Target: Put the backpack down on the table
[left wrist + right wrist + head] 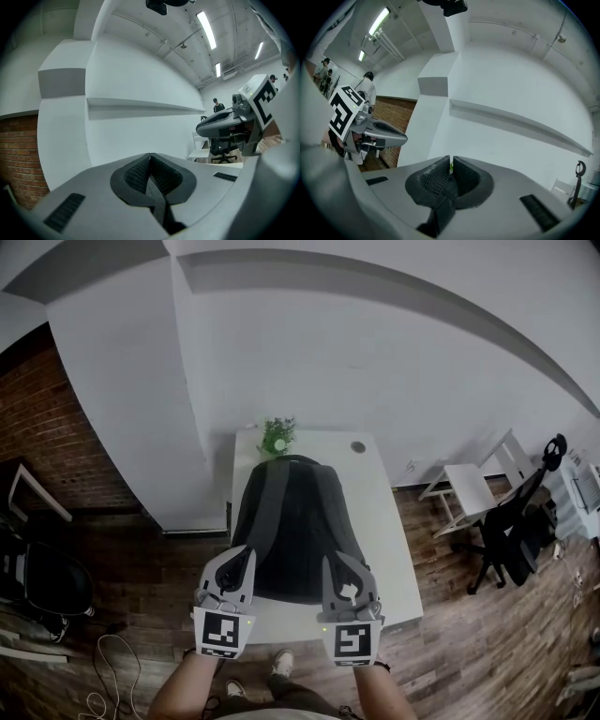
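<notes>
The left claw (238, 563) is pointing level at the near-left corner of the backpack (295, 512), its jaws pressed together on nothing. The backpack is lying flat on the table (398, 559), its long axis running near to far and its far end by the plant (277, 435). The right claw (343, 570) is sitting at the near-right corner, equally close, its jaws also together and empty. The head view is showing the backpack just beyond both claws. The gripper views are looking over it at the wall (140, 70).
</notes>
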### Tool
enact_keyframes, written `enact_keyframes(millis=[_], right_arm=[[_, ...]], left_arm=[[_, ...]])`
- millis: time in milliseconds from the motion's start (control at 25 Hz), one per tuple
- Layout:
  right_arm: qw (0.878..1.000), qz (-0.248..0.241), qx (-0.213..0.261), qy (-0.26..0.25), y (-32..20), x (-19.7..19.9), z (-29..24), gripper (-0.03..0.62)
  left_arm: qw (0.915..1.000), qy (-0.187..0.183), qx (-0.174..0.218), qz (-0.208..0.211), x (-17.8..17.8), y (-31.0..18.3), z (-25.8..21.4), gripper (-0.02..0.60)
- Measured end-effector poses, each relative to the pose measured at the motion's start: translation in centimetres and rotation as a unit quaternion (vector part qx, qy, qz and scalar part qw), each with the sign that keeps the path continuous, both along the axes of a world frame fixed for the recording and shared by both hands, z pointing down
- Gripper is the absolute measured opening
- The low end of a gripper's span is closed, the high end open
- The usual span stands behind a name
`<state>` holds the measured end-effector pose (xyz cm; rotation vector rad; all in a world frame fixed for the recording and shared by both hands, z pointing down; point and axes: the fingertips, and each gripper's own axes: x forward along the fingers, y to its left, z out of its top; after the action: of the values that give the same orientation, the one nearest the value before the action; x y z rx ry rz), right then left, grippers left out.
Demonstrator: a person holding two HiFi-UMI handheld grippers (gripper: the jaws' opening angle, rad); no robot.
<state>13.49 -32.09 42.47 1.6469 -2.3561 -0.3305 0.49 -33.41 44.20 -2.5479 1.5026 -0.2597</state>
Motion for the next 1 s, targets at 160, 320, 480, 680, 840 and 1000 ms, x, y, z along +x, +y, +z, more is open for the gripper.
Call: enact_keyframes(millis=[160, 320, 480, 680, 840, 1000], right_arm=[[1.000, 0.000, 0.006, -0.008, 0.2, -0.1, -0.9, 0.048], [1.000, -0.002, 0.011, -0.011, 0.9, -0.3, -1.9, 0.048], [0.999, -0.002, 0.018, -0.040, 2.3, -0.8, -3.2, 0.048], [0.998, -0.009, 0.026, -0.052, 3.9, -1.8, -4.7, 0.048], [0.997, -0.013, 0.032, -0.066, 5.3, -2.8, -6.0, 0.048], [0.996, -0.013, 0.041, -0.080, 7.0, -3.6, -7.3, 0.048]], left_arm=[[1.0000, 0.002, 0.006, -0.002, -0.4, 0.6, -0.7, 0.017], [0.9993, 0.032, 0.017, -0.005, -1.2, 1.2, -2.2, 0.017], [0.9982, 0.051, 0.032, -0.002, -2.2, 2.6, -3.9, 0.017], [0.9973, 0.059, 0.044, 0.005, -3.4, 4.5, -5.7, 0.017], [0.9957, 0.082, 0.045, 0.003, -4.9, 6.3, -7.3, 0.017], [0.9944, 0.098, 0.038, 0.004, -6.6, 7.9, -8.4, 0.017]])
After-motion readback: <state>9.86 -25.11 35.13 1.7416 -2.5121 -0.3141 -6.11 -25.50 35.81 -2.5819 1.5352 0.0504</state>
